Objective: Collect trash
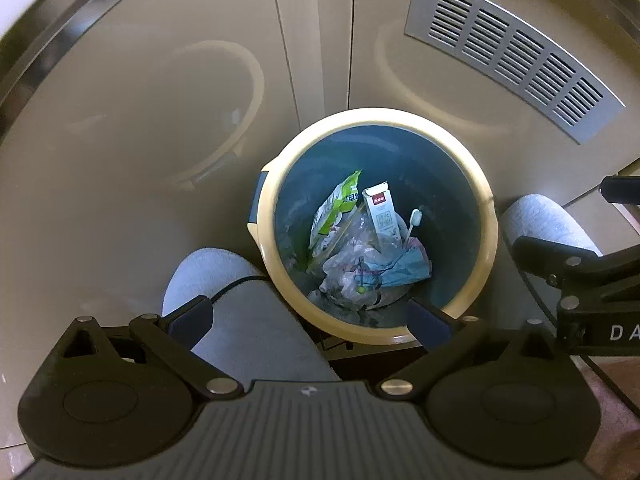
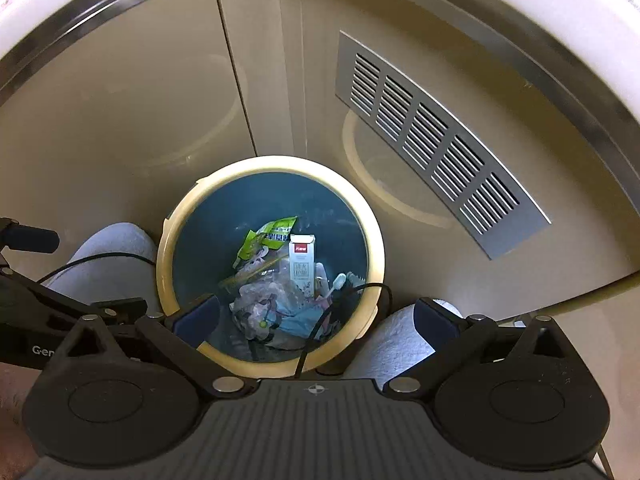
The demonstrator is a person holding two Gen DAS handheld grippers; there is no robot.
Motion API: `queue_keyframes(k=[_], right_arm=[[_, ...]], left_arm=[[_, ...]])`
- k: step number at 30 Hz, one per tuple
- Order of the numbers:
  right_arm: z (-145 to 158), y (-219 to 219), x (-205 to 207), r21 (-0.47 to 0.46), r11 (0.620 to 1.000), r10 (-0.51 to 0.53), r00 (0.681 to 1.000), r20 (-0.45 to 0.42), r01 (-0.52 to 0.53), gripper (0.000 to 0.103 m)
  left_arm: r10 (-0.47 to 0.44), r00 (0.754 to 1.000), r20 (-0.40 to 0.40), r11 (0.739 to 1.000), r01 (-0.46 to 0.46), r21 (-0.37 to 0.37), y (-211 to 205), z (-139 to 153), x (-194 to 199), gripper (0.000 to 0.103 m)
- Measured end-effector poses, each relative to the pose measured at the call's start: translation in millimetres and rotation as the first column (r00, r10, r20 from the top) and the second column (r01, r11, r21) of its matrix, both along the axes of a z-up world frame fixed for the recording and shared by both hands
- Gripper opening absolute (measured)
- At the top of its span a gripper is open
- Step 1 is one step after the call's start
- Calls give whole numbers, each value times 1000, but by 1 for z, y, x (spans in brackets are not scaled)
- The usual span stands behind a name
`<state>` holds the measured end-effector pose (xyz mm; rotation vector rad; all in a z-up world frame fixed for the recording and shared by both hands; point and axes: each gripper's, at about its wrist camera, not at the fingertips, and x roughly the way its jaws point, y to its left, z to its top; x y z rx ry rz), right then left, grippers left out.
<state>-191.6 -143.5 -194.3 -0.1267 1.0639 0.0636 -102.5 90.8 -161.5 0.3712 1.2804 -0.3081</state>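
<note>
A round bin with a cream rim [image 1: 486,216] and blue inside stands on the floor against beige cabinet doors; it also shows in the right wrist view [image 2: 168,256]. Inside lie a green snack wrapper [image 1: 338,204], a white carton [image 1: 382,212], a toothbrush [image 1: 414,220], crumpled clear plastic [image 1: 352,268] and a blue face mask [image 1: 404,272]. The same wrapper [image 2: 272,232] and carton [image 2: 303,260] show in the right wrist view. My left gripper [image 1: 310,320] is open and empty above the bin's near rim. My right gripper [image 2: 316,312] is open and empty over the bin.
The person's grey slippers flank the bin [image 1: 208,276], [image 1: 540,220]. A metal vent grille [image 1: 512,52] sits in the right cabinet door. A black cable [image 2: 340,304] hangs over the bin's near edge. The right gripper's body shows at the left view's edge [image 1: 580,280].
</note>
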Motion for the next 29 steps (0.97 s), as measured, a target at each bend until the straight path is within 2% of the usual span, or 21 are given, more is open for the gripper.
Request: queue_keyframes(k=[18, 29], right_arm=[[-1, 1, 3, 1, 1000, 3, 1000, -6, -3, 103], [3, -1, -1, 6, 1000, 9, 1000, 14, -9, 103]], left_arm=[[-2, 1000, 2, 1000, 2, 9, 3, -2, 0, 103], [-11, 999, 47, 1000, 10, 25, 4, 9, -5, 103]])
